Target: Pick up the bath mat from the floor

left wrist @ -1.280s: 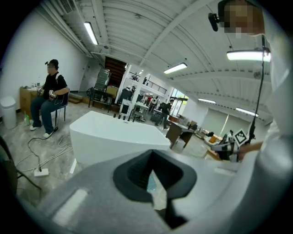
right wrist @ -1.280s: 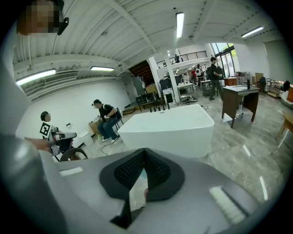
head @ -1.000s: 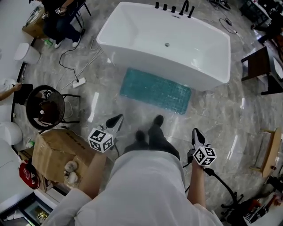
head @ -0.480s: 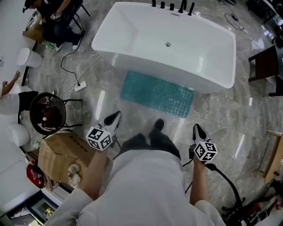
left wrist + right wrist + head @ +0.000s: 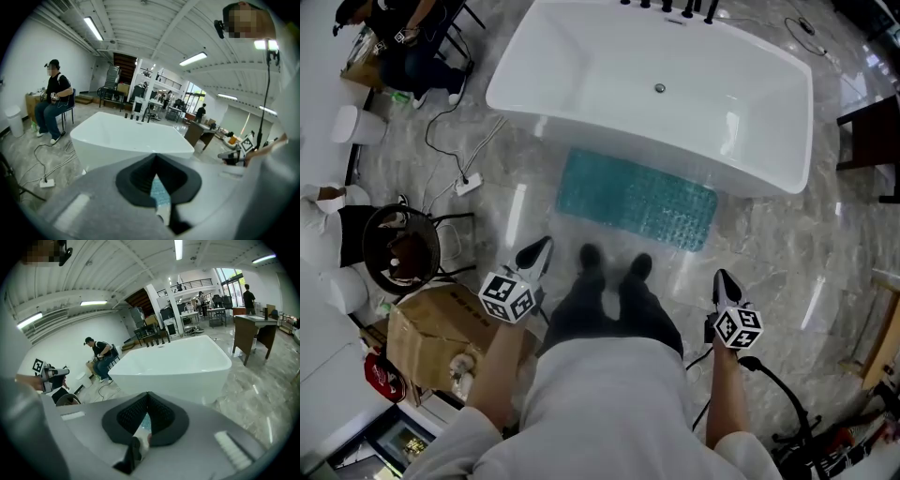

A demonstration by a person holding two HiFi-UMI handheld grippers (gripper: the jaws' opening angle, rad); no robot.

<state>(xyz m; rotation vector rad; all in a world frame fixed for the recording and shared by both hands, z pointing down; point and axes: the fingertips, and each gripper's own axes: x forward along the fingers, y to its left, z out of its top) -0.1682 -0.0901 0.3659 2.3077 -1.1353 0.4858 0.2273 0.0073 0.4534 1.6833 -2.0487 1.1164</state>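
Observation:
The teal bath mat (image 5: 638,200) lies flat on the grey marble floor against the white bathtub (image 5: 581,66), just beyond the person's shoes. My left gripper (image 5: 540,250) hangs shut and empty over the floor, near and left of the mat's left end. My right gripper (image 5: 726,279) is shut and empty too, near and right of the mat's right end. In the left gripper view a sliver of the mat (image 5: 159,193) shows between the closed black pads (image 5: 136,180). In the right gripper view the tub (image 5: 187,363) fills the middle behind the closed pads (image 5: 164,420).
A cardboard box (image 5: 431,328) and a round black stool (image 5: 398,246) stand at the left. A power strip with cables (image 5: 469,184) lies left of the mat. A seated person (image 5: 408,42) is at the far left, dark furniture (image 5: 872,131) at the right.
The view has moved forward: tub and mat sit closer and more central. Both grippers have come forward and down a little. The person's feet now stand side by side.

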